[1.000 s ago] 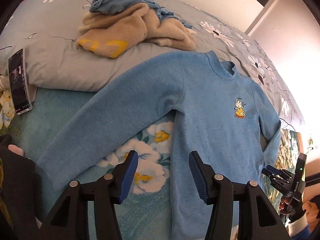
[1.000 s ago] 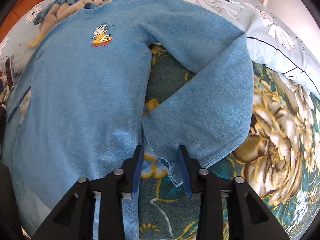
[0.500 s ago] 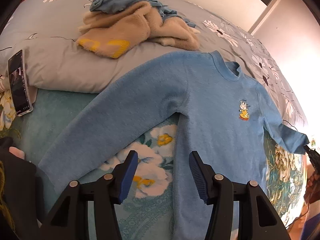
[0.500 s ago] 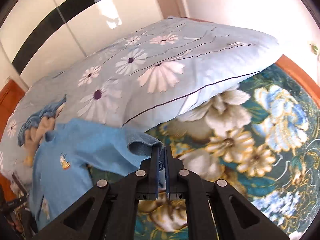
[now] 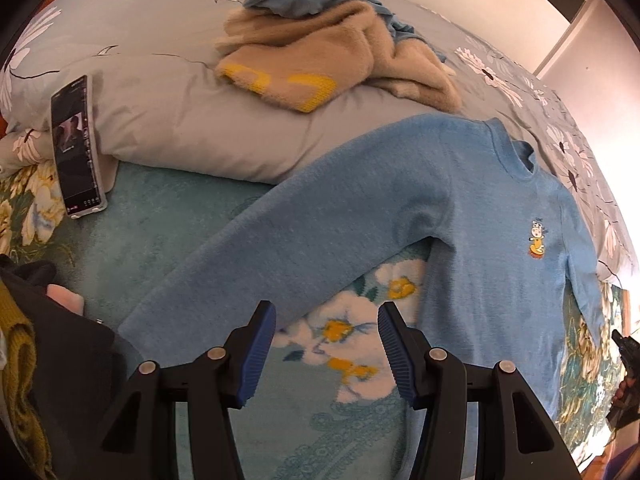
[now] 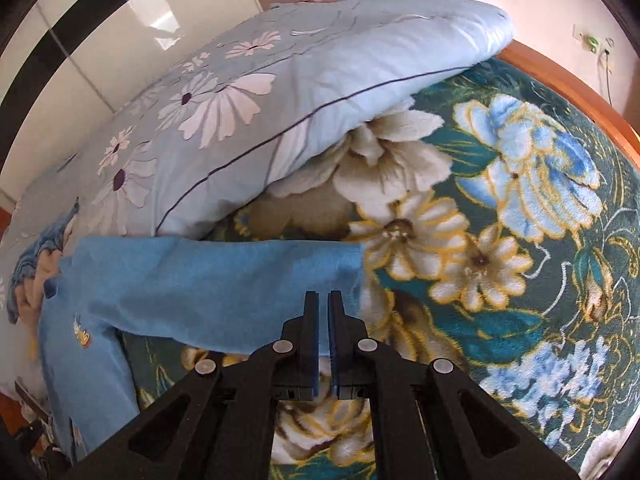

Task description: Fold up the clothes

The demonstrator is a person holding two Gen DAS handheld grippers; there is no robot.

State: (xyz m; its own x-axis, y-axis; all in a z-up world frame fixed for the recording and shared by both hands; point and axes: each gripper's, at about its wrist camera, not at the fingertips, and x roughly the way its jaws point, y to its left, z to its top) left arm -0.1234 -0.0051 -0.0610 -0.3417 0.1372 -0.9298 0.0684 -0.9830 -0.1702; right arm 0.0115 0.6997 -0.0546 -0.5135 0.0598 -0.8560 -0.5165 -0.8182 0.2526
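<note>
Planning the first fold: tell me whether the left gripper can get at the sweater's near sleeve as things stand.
Probably yes. The left gripper is open and holds nothing, and the near sleeve of the blue sweater lies flat on the blanket just ahead of its fingertips, uncovered.

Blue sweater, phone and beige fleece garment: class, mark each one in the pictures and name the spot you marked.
blue sweater (image 5: 472,216): left wrist view, on the chest.
phone (image 5: 76,148): left wrist view, middle of its dark screen.
beige fleece garment (image 5: 320,52): left wrist view, on the fuzzy body above the yellow marks.
</note>
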